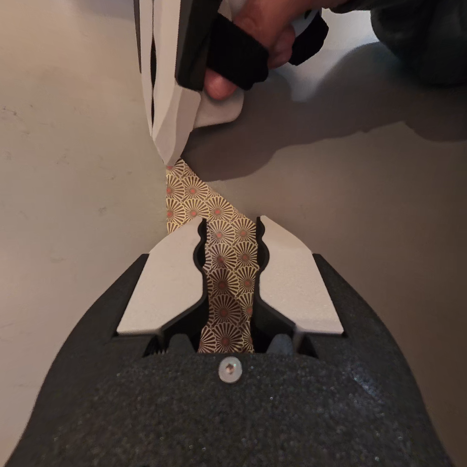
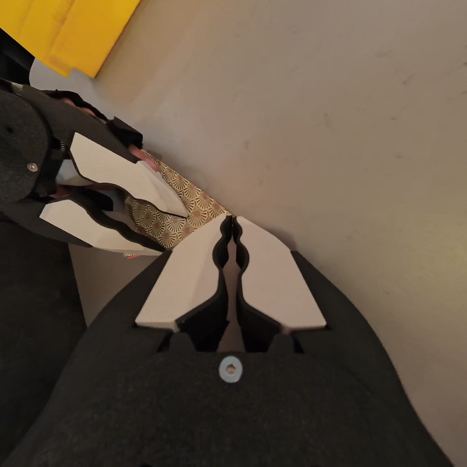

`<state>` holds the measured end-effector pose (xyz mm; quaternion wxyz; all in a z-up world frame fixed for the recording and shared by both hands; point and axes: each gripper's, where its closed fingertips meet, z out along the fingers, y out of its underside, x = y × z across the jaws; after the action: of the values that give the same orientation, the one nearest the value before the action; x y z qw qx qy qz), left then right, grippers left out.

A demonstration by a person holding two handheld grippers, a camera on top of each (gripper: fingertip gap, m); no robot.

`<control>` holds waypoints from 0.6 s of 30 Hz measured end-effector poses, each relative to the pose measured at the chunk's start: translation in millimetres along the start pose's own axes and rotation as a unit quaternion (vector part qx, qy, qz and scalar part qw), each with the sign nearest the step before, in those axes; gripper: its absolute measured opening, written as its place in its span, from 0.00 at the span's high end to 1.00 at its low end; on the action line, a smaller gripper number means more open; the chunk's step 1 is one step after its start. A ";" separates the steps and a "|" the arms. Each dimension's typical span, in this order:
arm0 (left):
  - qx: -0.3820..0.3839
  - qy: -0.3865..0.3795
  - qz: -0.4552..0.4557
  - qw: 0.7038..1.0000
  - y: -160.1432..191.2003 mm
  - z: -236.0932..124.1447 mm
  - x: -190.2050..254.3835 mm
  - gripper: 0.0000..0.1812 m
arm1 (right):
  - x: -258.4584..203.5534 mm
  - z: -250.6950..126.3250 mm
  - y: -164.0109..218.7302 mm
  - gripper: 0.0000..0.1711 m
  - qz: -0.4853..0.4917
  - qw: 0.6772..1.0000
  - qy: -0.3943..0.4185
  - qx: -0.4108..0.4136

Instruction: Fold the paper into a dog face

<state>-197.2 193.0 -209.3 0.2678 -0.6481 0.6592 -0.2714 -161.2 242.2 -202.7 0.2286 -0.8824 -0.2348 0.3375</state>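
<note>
The patterned paper (image 1: 193,199) lies flat on the pale counter (image 1: 75,151); the left tongs (image 1: 232,222) stand spread above it; the right tongs (image 2: 231,217) are pressed together, tips touching the paper's corner; a yellow sheet (image 2: 75,32) lies well apart.

The left hand-held gripper (image 1: 232,222) stands with its two white fingers (image 1: 174,275) apart, the patterned paper (image 1: 227,265) lying flat between them on the pale counter (image 1: 63,177). The paper is gold and brown with fan-like flowers, narrowing to a point farther off. There the right hand-held gripper (image 1: 169,161) comes down from above, its tip touching that corner, a person's hand (image 1: 255,43) gripping it through black straps.
</note>
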 end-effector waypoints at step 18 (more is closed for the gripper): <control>-0.002 -0.034 -0.012 0.999 2.1 -2.5 -13.5 0.72 | -6.4 -6.3 -1.6 1.00 -0.065 0.997 0.040 0.007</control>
<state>-200.2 206.5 -209.0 0.2857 -0.6654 0.6423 -0.2512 -161.4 238.3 -194.5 0.2658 -0.8765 -0.2800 0.2875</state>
